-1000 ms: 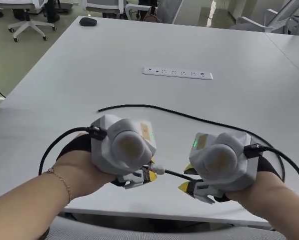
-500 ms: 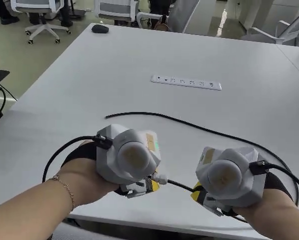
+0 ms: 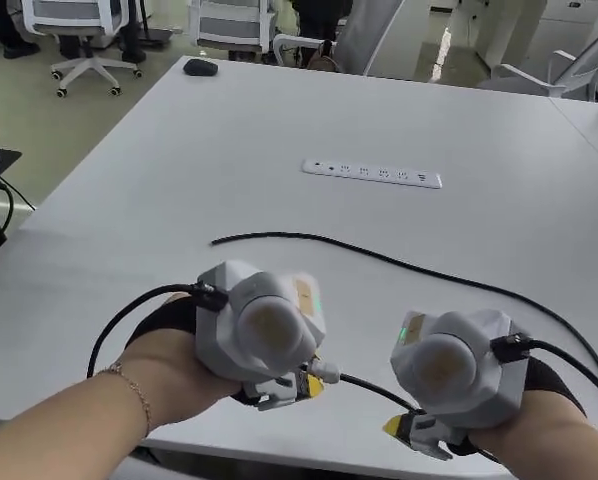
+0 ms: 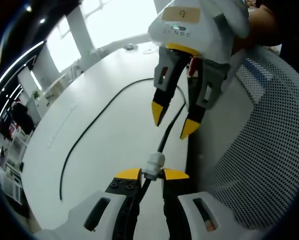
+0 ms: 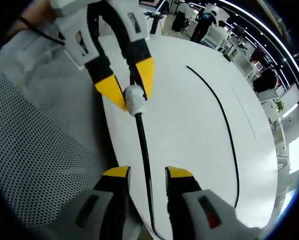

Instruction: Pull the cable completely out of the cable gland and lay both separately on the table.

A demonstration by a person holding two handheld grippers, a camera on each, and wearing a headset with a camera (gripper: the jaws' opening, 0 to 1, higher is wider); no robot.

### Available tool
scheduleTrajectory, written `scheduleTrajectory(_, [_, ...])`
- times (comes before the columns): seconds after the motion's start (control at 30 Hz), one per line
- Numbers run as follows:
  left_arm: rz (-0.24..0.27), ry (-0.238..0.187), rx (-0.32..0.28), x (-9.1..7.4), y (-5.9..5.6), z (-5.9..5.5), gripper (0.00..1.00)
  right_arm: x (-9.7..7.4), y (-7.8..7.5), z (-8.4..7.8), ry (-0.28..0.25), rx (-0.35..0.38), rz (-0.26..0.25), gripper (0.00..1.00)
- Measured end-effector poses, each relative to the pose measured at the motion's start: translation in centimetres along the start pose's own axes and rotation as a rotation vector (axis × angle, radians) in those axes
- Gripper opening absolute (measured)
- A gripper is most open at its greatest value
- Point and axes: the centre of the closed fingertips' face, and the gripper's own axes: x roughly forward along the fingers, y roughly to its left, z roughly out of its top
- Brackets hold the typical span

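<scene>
A white cable gland sits on a long black cable near the table's front edge. My left gripper is shut on the gland, which is pinched between its yellow tips. The cable leaves the gland and runs toward my right gripper. In the left gripper view the right gripper hangs with its jaws apart and the cable passing between them. In the right gripper view the cable lies in the gap of my open right gripper, and the left gripper holds the gland ahead.
The rest of the cable curves in a wide arc over the white table. A white power strip lies mid-table and a dark mouse at the far edge. Office chairs stand beyond. A mesh chair seat is below the front edge.
The right gripper has drawn back from the left one, toward me, so a longer stretch of cable shows between them. The left gripper still holds the gland. The head camera has shifted.
</scene>
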Motion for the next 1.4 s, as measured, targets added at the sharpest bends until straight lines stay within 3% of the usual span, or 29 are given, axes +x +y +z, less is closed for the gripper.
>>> scheduleTrajectory(0.07, [-0.007,-0.002,0.007,0.0,-0.2,0.1,0.17,-0.2,0.1,0.8,-0.043,-0.009,0.006,0.28])
scheduleTrajectory(0.13, [-0.009,-0.008,0.017,0.1,-0.3,0.3,0.17,-0.4,0.1,0.9,-0.042,-0.029,-0.001,0.24])
scheduleTrajectory(0.3, [-0.016,-0.006,0.023,0.2,-0.4,0.4,0.17,-0.8,0.3,2.0,-0.092,-0.081,-0.003,0.07])
scheduleTrajectory(0.47, [-0.008,-0.007,0.014,0.0,-0.2,0.3,0.17,-0.5,0.5,1.8,-0.072,-0.103,-0.001,0.03])
scheduleTrajectory(0.7, [0.005,0.009,0.015,0.0,0.1,0.0,0.17,-0.2,-0.5,-0.3,0.034,-0.104,-0.043,0.03])
scheduleTrajectory(1.07, [0.002,0.011,0.013,0.1,0.0,-0.1,0.17,-0.2,-1.8,-4.3,0.206,0.003,-0.072,0.04])
scheduleTrajectory(1.23, [0.004,0.008,0.014,0.1,0.0,0.0,0.17,-0.4,-1.9,-5.1,0.236,0.022,-0.077,0.06])
scheduleTrajectory(1.27, [0.006,0.011,0.015,0.1,0.1,0.0,0.17,-0.4,-1.8,-5.0,0.232,0.018,-0.075,0.1])
scheduleTrajectory(1.33, [0.003,0.01,0.016,0.1,0.0,0.0,0.17,-0.2,-1.7,-4.1,0.193,0.02,-0.081,0.31])
scheduleTrajectory(1.4, [0.001,0.009,0.02,0.1,-0.1,0.0,0.17,0.0,-1.2,-3.0,0.147,0.009,-0.051,0.33])
